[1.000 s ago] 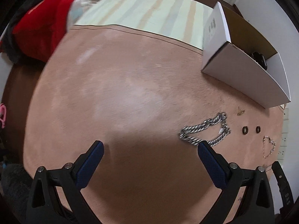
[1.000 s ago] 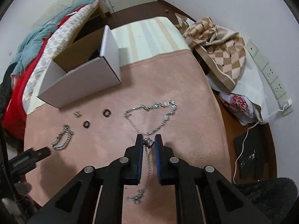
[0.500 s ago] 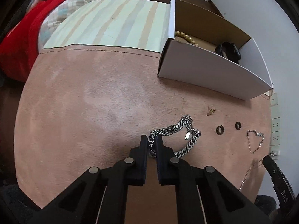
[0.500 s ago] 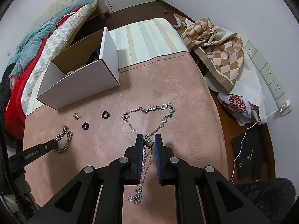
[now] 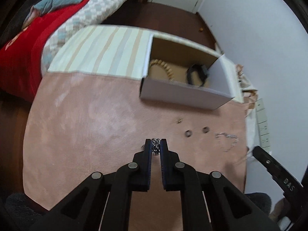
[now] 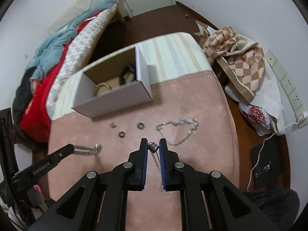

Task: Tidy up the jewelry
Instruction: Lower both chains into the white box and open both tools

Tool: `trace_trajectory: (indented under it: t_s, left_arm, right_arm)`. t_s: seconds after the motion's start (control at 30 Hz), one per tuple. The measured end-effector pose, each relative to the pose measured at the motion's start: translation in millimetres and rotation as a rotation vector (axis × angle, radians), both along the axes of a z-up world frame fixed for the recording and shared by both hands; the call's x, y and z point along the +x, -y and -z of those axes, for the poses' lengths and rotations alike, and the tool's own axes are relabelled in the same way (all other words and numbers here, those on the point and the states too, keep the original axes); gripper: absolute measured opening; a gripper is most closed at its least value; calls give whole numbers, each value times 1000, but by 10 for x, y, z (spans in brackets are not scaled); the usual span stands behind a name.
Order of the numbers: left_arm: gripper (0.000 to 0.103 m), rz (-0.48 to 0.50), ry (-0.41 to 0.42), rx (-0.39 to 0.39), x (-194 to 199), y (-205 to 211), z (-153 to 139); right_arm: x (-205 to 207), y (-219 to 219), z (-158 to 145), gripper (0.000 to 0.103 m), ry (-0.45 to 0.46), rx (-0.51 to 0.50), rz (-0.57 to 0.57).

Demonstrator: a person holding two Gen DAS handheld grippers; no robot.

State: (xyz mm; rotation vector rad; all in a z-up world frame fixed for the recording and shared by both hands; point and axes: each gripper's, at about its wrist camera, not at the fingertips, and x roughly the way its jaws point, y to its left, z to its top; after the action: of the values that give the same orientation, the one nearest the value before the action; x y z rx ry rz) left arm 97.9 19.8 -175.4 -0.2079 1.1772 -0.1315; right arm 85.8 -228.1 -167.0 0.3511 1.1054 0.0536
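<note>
My left gripper [image 5: 156, 146] is shut on a thick silver chain bracelet [image 5: 155, 146], lifted off the pink rug; in the right wrist view the bracelet [image 6: 86, 149] hangs from its tip. My right gripper [image 6: 153, 146] has its jaws slightly apart around the end bead of a thin silver necklace [image 6: 180, 128], whose loop lies on the rug ahead. A white cardboard box [image 5: 184, 94] holds a beaded bracelet [image 5: 163, 68] and a black band [image 5: 197, 74]. Two dark rings [image 6: 121, 134] [image 6: 141, 125] and a small gold earring [image 6: 112, 125] lie before the box [image 6: 115, 104].
The pink rug [image 5: 86, 125] meets a striped mat [image 5: 100, 48] behind the box. A bed with red and teal bedding [image 5: 28, 38] is at the left. A checked bag [image 6: 234, 61], wall sockets [image 6: 288, 88] and a cable lie at the right.
My left gripper closed on the thick chain bracelet and lifted it toward the box. My right gripper's jaws have parted a little around the necklace end.
</note>
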Motion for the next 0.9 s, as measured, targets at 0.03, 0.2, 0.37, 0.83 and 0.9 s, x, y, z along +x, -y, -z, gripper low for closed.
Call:
trace_trajectory:
  t_s: [0.03,0.2,0.37,0.83,0.9]
  left_arm:
    - [6,8,15,-10,-1,8,-95]
    - [6,22,90,-69,262,-12,-514]
    - [6,32,164,-111,525,1,-911]
    - [6,71,128,-98,1676,114,-782]
    - [6,83,98,-94,1750,148,-637]
  right_arm:
    - [14,-3,-52,12,6,10,-3]
    - [200,-16,-504,12,71,64,-33]
    - [520,-99,-1000,12,154,71,-81]
    - [1619,-416,-827,12,92,-11,-149]
    - [1692,-422,-657,12,57,-11,-150]
